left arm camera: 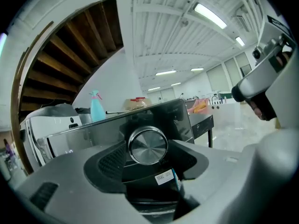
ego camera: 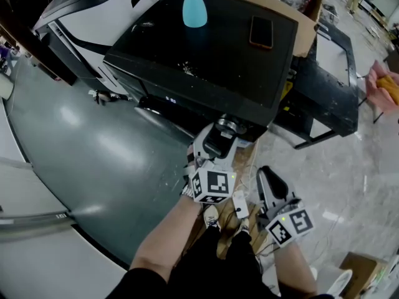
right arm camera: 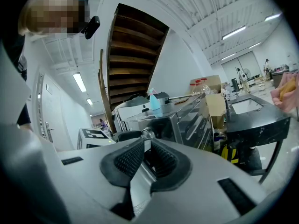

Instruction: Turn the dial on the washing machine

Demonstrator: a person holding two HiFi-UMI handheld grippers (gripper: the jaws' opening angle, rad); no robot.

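Note:
The washing machine (ego camera: 206, 48) is black with a glossy top, and its round silver dial (ego camera: 228, 126) sits on the front panel facing me. My left gripper (ego camera: 219, 139) is held right up to the dial. In the left gripper view the dial (left arm camera: 148, 146) lies between the two dark pads (left arm camera: 113, 160), with a gap on each side, so the jaws stand open around it. My right gripper (ego camera: 272, 189) hangs lower and to the right, away from the machine. Its pads (right arm camera: 128, 160) are pressed together with nothing in them.
A blue spray bottle (ego camera: 194, 8) and a phone (ego camera: 261, 32) rest on the machine's top. A cardboard box (ego camera: 296, 5) stands behind it, and a black table (ego camera: 333, 92) is to the right. Another white appliance (ego camera: 93, 17) stands at the left. Cables lie on the floor by my feet.

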